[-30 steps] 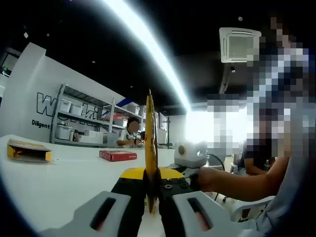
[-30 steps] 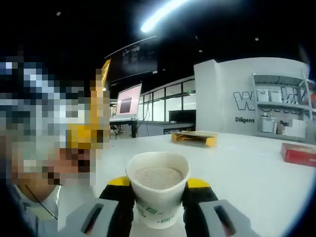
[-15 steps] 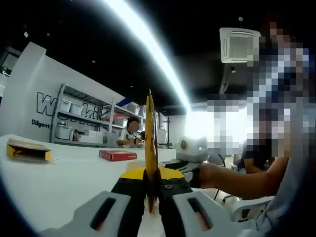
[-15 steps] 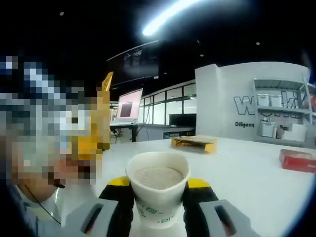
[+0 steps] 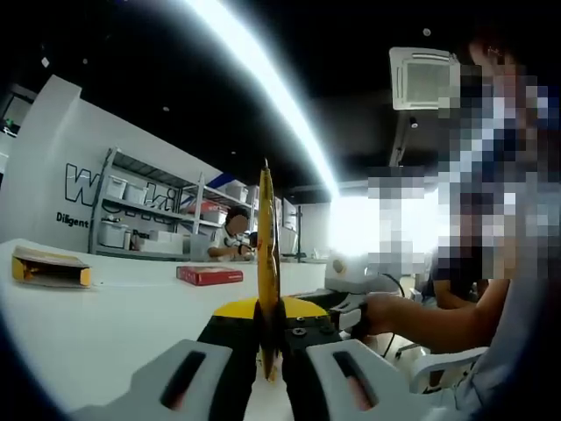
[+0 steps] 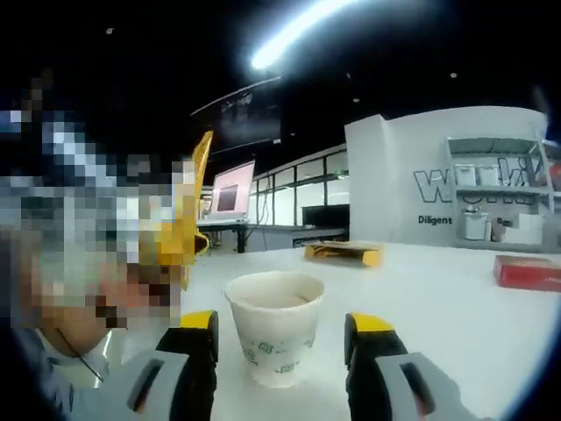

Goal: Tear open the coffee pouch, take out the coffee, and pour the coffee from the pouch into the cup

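While the yellow coffee pouch [image 5: 266, 263] stands edge-on and upright between the closed jaws of the left gripper [image 5: 268, 373], pinched at its lower end with its long axis pointing straight up along the jaws, the white table [image 5: 105, 316] stretches away to the left with a flat yellow box [image 5: 48, 267] at the far left and a red box [image 5: 209, 276] further in, shelving [image 5: 149, 215] against the back wall. To the right in this left gripper view a person's hand [image 5: 390, 316] works the other tool. In the right gripper view the pouch [image 6: 180, 232] appears at the left, raised above the tabletop [image 6: 473, 307] and well left of the paper cup [image 6: 274, 338]. The cup stands upright on the table, centred between the spread jaws of the right gripper [image 6: 282, 351], which grip nothing; a clear gap shows on either side of the cup wall. Its contents cannot be made out from this low angle. Judged from here, the cup lies dead ahead of the right gripper and nearer to it than to the left, so any pour would mean bringing the pouch rightward over the rim. The yellow box [image 6: 344, 253] and red box [image 6: 527, 271] lie further right.
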